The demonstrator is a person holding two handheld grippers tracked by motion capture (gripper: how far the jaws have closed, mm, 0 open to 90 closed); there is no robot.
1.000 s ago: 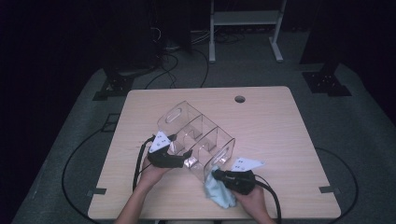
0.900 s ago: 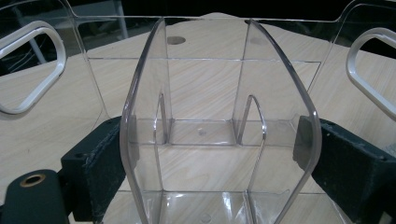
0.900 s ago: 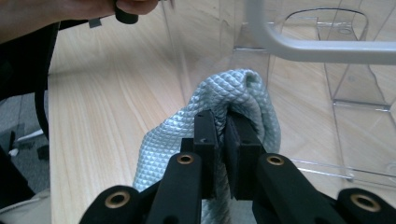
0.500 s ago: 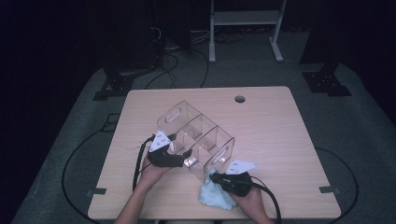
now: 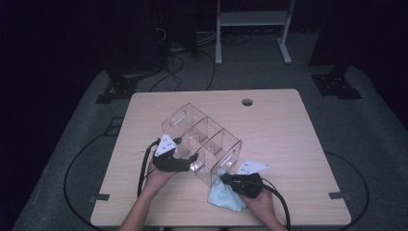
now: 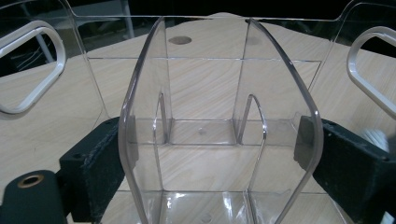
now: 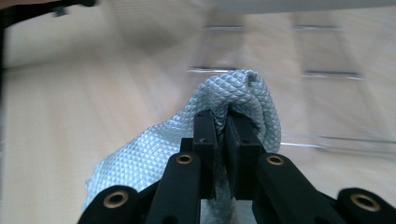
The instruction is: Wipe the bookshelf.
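A clear plastic organizer point(image 5: 202, 139) with several compartments and a white-edged handle cutout point(image 6: 28, 70) stands slantwise at the table's middle. My left gripper point(image 5: 191, 161) grips its near left side. In the left gripper view my left gripper point(image 6: 215, 154) has its black pads point(image 6: 100, 172) pressed on the outer walls of one curved divider section. My right gripper point(image 5: 226, 179) sits at the organizer's near right end, shut on a light blue textured cloth point(image 5: 223, 197). In the right gripper view my right gripper point(image 7: 223, 126) pinches a fold of the cloth point(image 7: 243, 93), which bulges above the jaws.
The wooden table point(image 5: 288, 130) has a round cable hole point(image 5: 247, 102) near its far edge. Cables trail from both grippers over the near edge. A metal stand point(image 5: 250, 19) and more cables lie on the dark floor beyond.
My right gripper with the cloth has shifted only slightly beside the organizer's near end. The left gripper and the organizer have kept still.
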